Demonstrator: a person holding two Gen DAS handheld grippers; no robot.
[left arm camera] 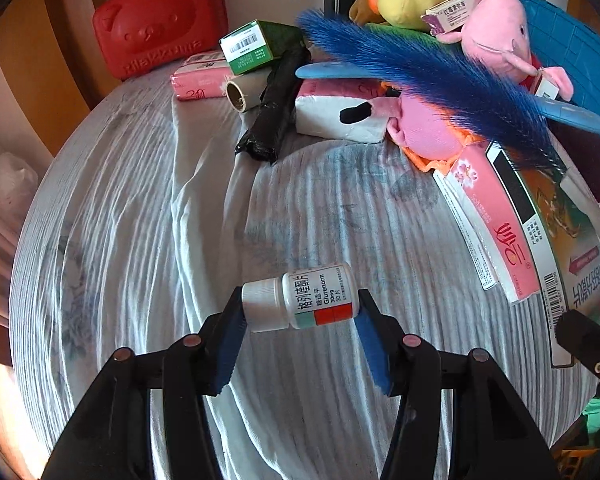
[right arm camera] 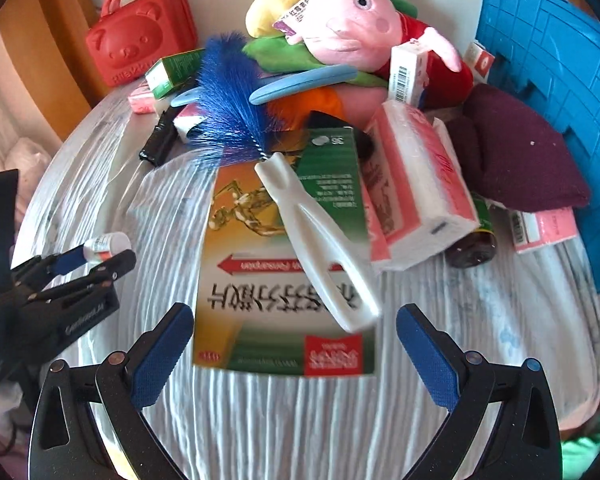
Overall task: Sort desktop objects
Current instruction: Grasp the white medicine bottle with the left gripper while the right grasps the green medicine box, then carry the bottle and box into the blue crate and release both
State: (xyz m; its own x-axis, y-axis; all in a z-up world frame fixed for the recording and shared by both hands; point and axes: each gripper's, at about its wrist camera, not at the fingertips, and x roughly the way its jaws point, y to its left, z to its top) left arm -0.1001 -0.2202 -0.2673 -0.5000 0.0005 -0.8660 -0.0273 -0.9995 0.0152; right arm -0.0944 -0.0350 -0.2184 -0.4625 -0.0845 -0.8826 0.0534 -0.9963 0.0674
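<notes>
Left tongs [left arm camera: 300, 316]: clamped on the little white pill bottle [left arm camera: 300, 300], lying crosswise, cap to the left, one pad on the cap end, the other on the base. The bottle looks lifted just clear of the striped cloth [left arm camera: 140, 200].
Right tongs [right arm camera: 294, 356]: wide open, nothing between the pads, hanging over the near end of the big green-and-orange box [right arm camera: 260, 320].
Brush [right arm camera: 320, 248]: white handle lies across that box, near end just beyond the right tongs, blue bristles pointing far-left toward the heap.
Nearer hand: the right, I'd say, for brush or box.
Left wrist view: the bottle label and grip, close.
Right wrist view: the handle's whole length, and the left tongs from the side.
</notes>
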